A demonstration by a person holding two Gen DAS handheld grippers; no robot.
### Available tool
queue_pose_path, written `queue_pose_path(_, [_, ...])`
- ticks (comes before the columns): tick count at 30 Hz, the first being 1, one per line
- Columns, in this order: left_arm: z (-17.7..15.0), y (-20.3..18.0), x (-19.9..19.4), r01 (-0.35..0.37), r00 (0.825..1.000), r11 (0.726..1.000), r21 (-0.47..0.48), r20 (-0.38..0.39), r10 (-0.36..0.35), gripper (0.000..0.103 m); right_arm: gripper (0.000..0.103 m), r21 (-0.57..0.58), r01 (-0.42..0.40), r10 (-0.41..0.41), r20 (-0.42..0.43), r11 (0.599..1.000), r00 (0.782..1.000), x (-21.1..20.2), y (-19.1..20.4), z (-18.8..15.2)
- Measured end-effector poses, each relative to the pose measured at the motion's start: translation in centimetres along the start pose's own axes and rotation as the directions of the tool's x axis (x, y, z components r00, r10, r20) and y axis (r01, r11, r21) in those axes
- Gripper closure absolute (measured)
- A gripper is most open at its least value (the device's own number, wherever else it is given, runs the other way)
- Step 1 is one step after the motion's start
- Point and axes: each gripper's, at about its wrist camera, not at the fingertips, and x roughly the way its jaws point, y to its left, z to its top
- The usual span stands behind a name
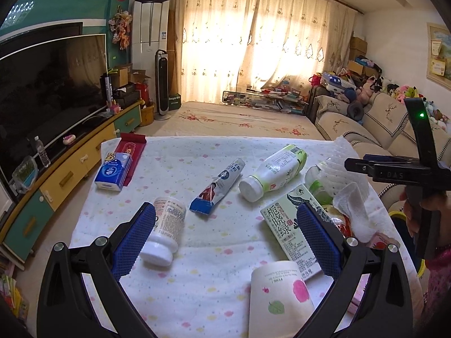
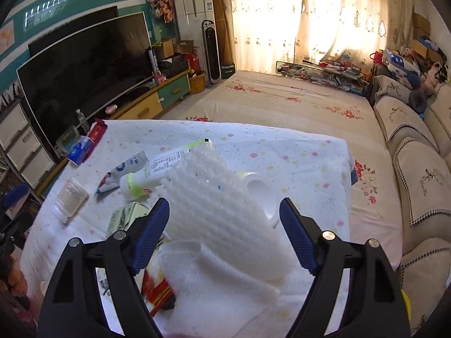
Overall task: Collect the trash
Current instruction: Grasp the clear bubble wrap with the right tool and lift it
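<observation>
Both tools wide, empty; only left view shows paper cup; right view, foam sheet.

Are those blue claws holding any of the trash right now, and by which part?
Nothing is held. The left gripper is open over the table; the right gripper straddles the white foam sheet without pressing it.

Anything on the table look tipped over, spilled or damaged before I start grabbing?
Nothing spilled. Both bottles lie on their sides: the white pill bottle near the left gripper and the green-label bottle mid-table. The toothpaste tube is squeezed flat. Foam sheet and tissue sit heaped at the right edge.
</observation>
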Motion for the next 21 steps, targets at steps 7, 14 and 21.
queue_pose_path(7, [-0.6,1.3,1.7,0.039,0.999,0.999,-0.035,-0.002,-0.039,0.004,0.085,0.0,-0.02,0.02,0.032,1.0,0.999,-0.5,0.7,0.4])
queue_pose_path(14, [-1.1,2.4,1.2,0.068,0.998,0.996,-0.063,0.008,-0.067,0.004,0.086,0.032,-0.061,0.053,0.206,0.998,0.977,-6.9,1.1,1.5])
queue_pose_path(21, [-1.5,1.5,0.7,0.094,0.996,0.995,-0.034,0.004,-0.094,0.004,0.086,0.162,0.116,-0.161,0.305,0.98,0.939,-13.2,-2.9,-1.4])
